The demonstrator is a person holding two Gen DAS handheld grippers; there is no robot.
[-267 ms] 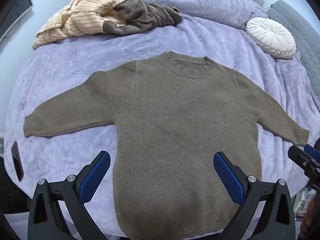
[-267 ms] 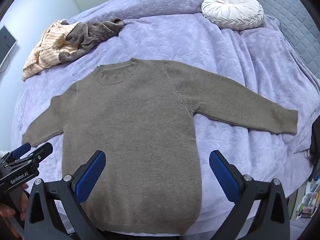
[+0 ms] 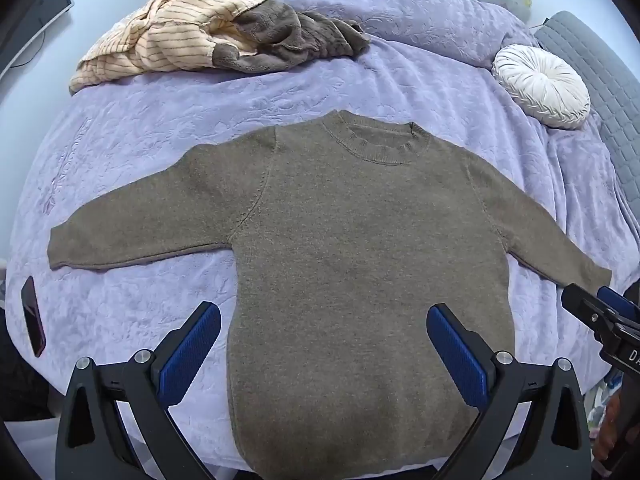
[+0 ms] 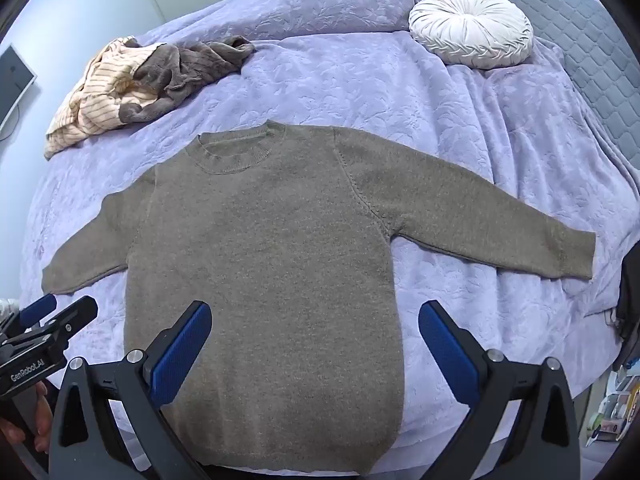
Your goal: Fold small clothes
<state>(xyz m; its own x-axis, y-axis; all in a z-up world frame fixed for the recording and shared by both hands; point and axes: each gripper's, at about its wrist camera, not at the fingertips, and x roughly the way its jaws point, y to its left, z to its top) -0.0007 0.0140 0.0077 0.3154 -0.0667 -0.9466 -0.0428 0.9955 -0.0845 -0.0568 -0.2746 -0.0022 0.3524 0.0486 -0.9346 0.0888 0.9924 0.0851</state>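
Note:
A small olive-brown knit sweater (image 3: 360, 264) (image 4: 264, 264) lies flat and face up on the lilac bedspread (image 3: 160, 144), both sleeves spread out sideways, hem toward me. My left gripper (image 3: 324, 332) hovers open above the sweater's lower body, nothing between its blue pads. My right gripper (image 4: 316, 330) likewise hangs open over the lower right part of the sweater, empty. Each gripper shows at the other view's edge: the right gripper (image 3: 600, 312) near the right cuff, the left gripper (image 4: 52, 320) near the left cuff.
A heap of striped cream and brown clothes (image 3: 208, 36) (image 4: 136, 84) lies at the far left of the bed. A round white cushion (image 3: 540, 84) (image 4: 472, 28) sits far right by a grey headboard (image 4: 592, 40). A dark phone (image 3: 32, 320) lies near the bed's left edge.

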